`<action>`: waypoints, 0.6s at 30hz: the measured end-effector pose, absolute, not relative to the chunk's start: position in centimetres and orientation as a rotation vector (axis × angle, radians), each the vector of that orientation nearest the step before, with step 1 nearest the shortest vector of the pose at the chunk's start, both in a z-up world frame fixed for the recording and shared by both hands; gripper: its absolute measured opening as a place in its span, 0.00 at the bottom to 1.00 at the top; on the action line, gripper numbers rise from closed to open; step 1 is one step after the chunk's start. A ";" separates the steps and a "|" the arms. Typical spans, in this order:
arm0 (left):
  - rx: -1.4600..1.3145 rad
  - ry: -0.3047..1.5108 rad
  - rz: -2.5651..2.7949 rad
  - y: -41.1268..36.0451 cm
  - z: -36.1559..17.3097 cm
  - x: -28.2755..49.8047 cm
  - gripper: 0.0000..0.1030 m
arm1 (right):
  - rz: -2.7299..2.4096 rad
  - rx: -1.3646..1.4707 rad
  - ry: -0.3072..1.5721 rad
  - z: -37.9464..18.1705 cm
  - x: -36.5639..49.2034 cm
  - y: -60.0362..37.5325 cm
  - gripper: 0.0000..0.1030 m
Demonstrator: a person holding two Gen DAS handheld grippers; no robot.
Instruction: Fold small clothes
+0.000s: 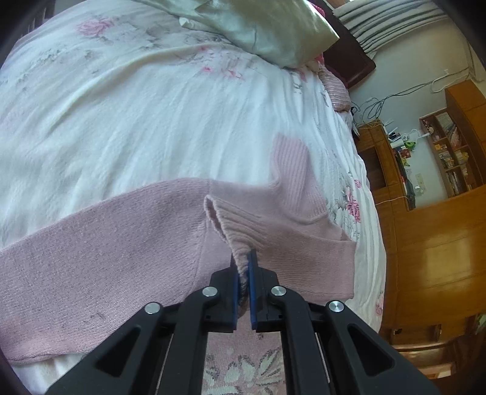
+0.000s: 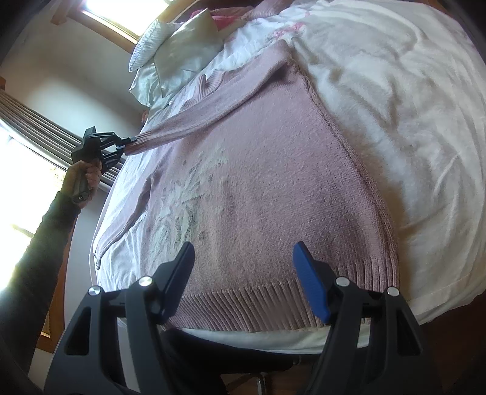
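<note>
Right wrist view, nearest: the right gripper [image 2: 244,255] hovers with its blue-padded tongs wide apart above the ribbed hem [image 2: 258,307] of a pink sweater [image 2: 258,182], touching nothing. The sweater lies flat on a white floral bedspread [image 2: 379,106], with a pale flower pattern [image 2: 182,200] on its front. Toward 10 o'clock, one sleeve [image 2: 194,121] is stretched taut off the bed's edge by the left gripper [image 2: 129,145], held in a person's hand [image 2: 85,179]. Left wrist view: the left gripper [image 1: 243,264] tongs are together, clamped on the sleeve's ribbed cuff [image 1: 231,231]. Farther, at 12 o'clock, lies a pale satin pillow [image 1: 267,27]; at 3 o'clock stand wooden shelves [image 1: 449,152].
</note>
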State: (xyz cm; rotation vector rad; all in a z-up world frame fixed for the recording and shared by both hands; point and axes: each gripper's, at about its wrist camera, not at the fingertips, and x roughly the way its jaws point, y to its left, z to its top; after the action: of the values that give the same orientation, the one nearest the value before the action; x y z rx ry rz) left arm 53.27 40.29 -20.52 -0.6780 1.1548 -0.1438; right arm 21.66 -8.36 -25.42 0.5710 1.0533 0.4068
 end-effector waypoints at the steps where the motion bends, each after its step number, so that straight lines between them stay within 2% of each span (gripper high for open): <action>1: -0.683 1.163 -0.140 40.4 -21.3 53.3 0.05 | 0.407 0.570 1.057 -25.5 21.7 -8.3 0.66; 8: -0.643 1.225 -0.026 41.1 -26.4 53.5 0.06 | 0.407 0.562 1.066 -25.6 22.2 -7.6 0.66; 9: -0.627 1.214 0.016 41.4 -26.3 53.3 0.09 | 0.408 0.560 1.066 -25.6 22.3 -7.5 0.66; 12: -0.553 1.095 0.051 40.8 -23.6 52.3 0.12 | 0.414 0.563 1.060 -25.4 22.5 -7.4 0.66; 13: -0.532 1.066 0.019 39.9 -22.6 52.0 0.15 | 0.417 0.564 1.058 -25.4 22.5 -7.3 0.66; 15: -0.508 1.045 -0.056 38.0 -21.6 51.8 0.31 | 0.428 0.569 1.060 -25.6 22.6 -6.9 0.66; 18: -0.484 1.109 -0.090 36.2 -23.6 52.3 0.35 | 0.449 0.568 1.069 -25.8 22.8 -5.9 0.66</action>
State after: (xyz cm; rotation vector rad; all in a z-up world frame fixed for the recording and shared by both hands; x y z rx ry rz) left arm 52.26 36.18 -23.59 -0.4844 1.1091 -0.0902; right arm 22.84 -5.86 -25.75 0.5681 1.0692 0.4487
